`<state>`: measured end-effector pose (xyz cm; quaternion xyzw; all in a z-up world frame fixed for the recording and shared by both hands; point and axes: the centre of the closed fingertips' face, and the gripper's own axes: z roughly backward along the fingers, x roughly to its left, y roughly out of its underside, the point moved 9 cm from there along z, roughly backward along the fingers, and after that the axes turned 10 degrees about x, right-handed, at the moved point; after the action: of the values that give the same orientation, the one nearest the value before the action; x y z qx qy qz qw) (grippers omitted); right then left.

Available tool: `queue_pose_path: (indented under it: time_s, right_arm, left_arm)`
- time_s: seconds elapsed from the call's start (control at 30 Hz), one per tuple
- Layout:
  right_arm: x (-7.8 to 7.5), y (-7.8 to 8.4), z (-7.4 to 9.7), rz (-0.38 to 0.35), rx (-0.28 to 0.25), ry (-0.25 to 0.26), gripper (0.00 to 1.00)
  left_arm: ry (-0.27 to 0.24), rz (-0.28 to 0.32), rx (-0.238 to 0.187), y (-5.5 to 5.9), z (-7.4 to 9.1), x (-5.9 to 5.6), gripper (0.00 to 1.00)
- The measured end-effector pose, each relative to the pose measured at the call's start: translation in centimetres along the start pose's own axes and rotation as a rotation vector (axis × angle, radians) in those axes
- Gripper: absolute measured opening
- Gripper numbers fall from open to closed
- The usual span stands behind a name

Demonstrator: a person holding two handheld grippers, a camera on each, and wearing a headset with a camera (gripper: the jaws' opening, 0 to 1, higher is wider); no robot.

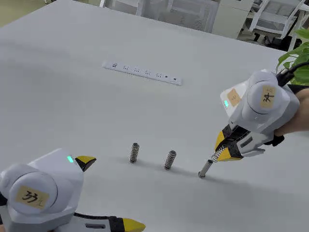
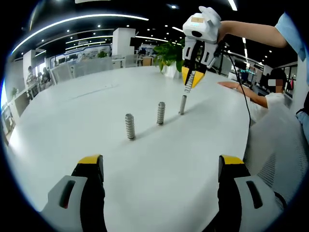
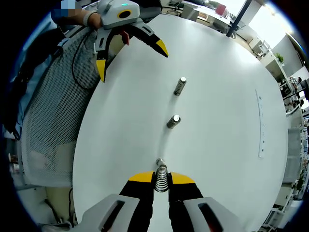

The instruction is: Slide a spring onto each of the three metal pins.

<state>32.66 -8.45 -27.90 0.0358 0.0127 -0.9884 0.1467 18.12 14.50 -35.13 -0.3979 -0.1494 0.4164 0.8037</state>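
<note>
So we count three metal pins (image 3: 183, 80) (image 3: 176, 118) (image 3: 160, 162), three springs (image 1: 134, 152) (image 1: 170, 160) (image 1: 218, 153), two grippers (image 1: 112, 192) (image 1: 223, 147), one power strip (image 1: 142, 72) and one leafy plant (image 1: 297, 55) here.

Right gripper (image 3: 161, 178), yellow-tipped jaws clamped on a spring (image 3: 161, 180), spring's far end at the head of the nearest pin (image 3: 160, 162), middle pin (image 3: 174, 121) and far pin (image 3: 180, 86) each spring-sleeved, upright on the white table (image 3: 222, 145), left gripper (image 3: 133, 64) beyond, jaws spread wide, power strip (image 3: 261, 126) at right.

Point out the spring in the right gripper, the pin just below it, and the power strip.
spring (image 3: 161, 178): right gripper view, middle coils.
pin (image 1: 205, 169): head view, bare shaft.
power strip (image 1: 142, 72): head view, middle of top.
</note>
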Motion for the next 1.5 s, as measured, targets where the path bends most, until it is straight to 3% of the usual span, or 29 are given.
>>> queue_pose_path:
  time_s: [1.07,1.5]
  right_arm:
    - [-0.5,0.0,-1.4,0.021,0.024,-0.021,0.07]
    - [-0.5,-0.2,-2.9,0.044,0.069,-0.037,0.07]
  left_arm:
    - [0.019,0.021,0.011,0.3,-0.2,-0.2,0.95]
    - [0.023,0.025,0.017,0.5,-0.2,-0.2,0.94]
